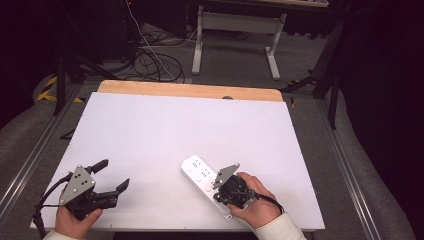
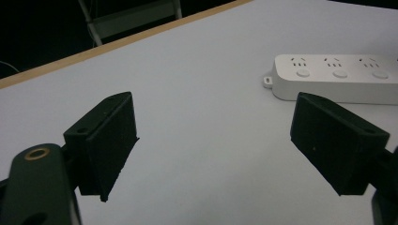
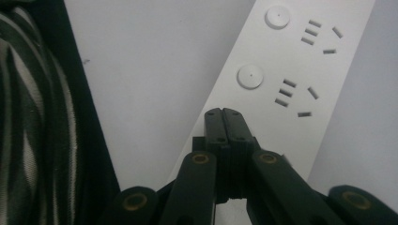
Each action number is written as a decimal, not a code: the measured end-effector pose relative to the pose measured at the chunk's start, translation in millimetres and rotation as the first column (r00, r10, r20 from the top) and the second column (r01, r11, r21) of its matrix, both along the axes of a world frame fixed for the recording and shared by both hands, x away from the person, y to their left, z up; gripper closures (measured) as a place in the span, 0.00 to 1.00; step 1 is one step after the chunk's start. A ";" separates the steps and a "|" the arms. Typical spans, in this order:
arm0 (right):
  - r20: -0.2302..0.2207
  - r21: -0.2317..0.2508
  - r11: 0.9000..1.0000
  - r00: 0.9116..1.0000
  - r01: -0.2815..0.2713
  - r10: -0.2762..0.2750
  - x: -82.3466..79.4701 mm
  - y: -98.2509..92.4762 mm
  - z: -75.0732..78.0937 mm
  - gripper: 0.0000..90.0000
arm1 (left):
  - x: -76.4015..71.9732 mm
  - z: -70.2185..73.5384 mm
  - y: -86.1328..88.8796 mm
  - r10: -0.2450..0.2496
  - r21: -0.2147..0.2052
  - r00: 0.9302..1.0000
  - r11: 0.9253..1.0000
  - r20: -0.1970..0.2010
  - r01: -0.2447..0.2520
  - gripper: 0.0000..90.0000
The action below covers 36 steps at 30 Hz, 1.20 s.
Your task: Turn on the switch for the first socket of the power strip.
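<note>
Inspector: The white power strip (image 1: 207,184) is lying flat on the white table (image 1: 165,130), toward the near edge on the person's right, set at a slant. The right tool (image 1: 224,186) is poised directly over its near portion, pointing down at its top face. The right gripper view is showing the jaws pressed fully together with nothing between them, the closed tip sitting over the strip below the nearer of two round switch buttons (image 3: 249,76).

Reviewer: Why shut, if nothing is being gripped?

Inspector: In my judgement the person is using the closed tip as a blunt finger, either for pressing a switch or for pinning the strip in place. Whether the tip is actually touching the plastic cannot be told from these views.

Reviewer: And the left tool (image 1: 114,176)?

Inspector: It is resting low near the left front corner of the table, well apart from the strip, jaws standing wide and empty. The left gripper view is showing the strip's far end (image 2: 328,77) lying beyond the gap between the two jaws, so the tool is aiming roughly toward it.

Reviewer: Reason for that posture?

Inspector: Likely it is waiting in reserve, open and ready for steadying the strip's free end if the strip is sliding under pressure. The smooth table is offering little grip.
</note>
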State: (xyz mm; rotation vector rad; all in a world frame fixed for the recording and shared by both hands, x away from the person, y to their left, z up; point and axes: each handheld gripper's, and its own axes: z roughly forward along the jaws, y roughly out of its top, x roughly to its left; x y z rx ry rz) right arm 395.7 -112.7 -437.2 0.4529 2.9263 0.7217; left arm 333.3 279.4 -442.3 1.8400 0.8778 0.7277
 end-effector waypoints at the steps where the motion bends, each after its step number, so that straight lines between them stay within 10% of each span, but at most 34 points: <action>1: 0.000 0.004 1.000 1.000 -0.002 0.002 0.9 -1.5 0.1 1.00 | 0.1 0.0 0.1 -0.001 0.001 1.000 1.000 0.000 0.001 0.17; 36: 0.179 0.223 0.975 0.983 0.002 -0.043 -17.0 -17.0 44.3 1.00 | -0.3 -0.2 0.2 -0.002 -0.015 1.000 1.000 -0.007 0.002 0.17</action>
